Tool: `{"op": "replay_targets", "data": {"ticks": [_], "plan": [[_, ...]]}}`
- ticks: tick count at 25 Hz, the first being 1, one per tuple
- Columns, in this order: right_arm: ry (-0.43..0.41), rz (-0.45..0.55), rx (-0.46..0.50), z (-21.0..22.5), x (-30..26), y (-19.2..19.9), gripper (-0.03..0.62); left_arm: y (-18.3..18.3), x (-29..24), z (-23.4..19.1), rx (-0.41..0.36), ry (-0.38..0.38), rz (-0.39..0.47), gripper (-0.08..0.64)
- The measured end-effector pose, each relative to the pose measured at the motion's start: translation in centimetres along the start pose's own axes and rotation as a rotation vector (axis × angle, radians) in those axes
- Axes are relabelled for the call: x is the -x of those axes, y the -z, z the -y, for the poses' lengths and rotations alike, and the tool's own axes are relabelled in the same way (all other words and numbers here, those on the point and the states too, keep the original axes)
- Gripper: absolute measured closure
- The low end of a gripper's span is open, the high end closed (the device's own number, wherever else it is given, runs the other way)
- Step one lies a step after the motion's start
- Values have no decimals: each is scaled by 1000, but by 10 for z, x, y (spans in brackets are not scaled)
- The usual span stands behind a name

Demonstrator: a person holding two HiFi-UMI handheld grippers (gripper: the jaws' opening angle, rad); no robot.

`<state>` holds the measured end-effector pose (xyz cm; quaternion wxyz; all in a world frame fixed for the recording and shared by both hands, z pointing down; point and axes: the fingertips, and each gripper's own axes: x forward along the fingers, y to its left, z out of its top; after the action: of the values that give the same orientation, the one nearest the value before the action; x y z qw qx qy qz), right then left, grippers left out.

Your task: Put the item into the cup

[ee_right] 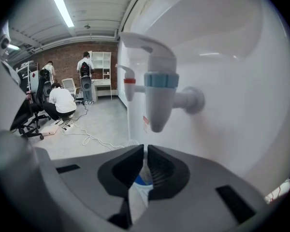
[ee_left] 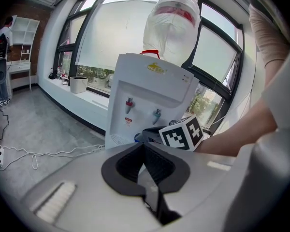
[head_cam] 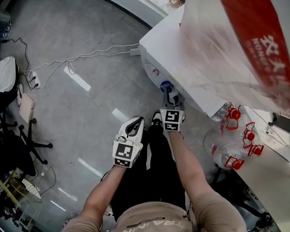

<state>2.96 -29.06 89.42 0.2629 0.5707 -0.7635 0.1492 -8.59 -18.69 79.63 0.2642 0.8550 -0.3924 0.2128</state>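
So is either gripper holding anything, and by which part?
The right gripper pinches a white-and-blue cup by its thin side wall, under the blue-collared tap. The left gripper is shut, with nothing in it.

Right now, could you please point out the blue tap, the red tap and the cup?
blue tap point(ee_right: 157, 100): right gripper view, on its white spout below the blue collar.
red tap point(ee_right: 129, 81): right gripper view, on its red band.
cup point(ee_right: 141, 186): right gripper view, on its wall pinched between the jaws.

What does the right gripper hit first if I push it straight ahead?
Probably the water dispenser, its white front just below the blue tap; the right gripper, shut on the cup, looks close.
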Motion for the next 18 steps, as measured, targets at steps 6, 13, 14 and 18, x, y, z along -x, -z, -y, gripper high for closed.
{"op": "replay_targets", "data": {"ticks": [6, 13, 14, 18], "plan": [[-12, 8, 21, -3, 4, 2, 577, 13, 3, 8, -2, 13, -7, 552], [-5, 8, 16, 2, 22, -1, 577, 1, 8, 6, -2, -2, 11, 552], [-12, 5, 19, 2, 27, -2, 577, -1, 10, 7, -4, 0, 14, 552], [-57, -5, 33, -5, 48, -3, 577, -16, 15, 11, -17, -4, 39, 552]]}}
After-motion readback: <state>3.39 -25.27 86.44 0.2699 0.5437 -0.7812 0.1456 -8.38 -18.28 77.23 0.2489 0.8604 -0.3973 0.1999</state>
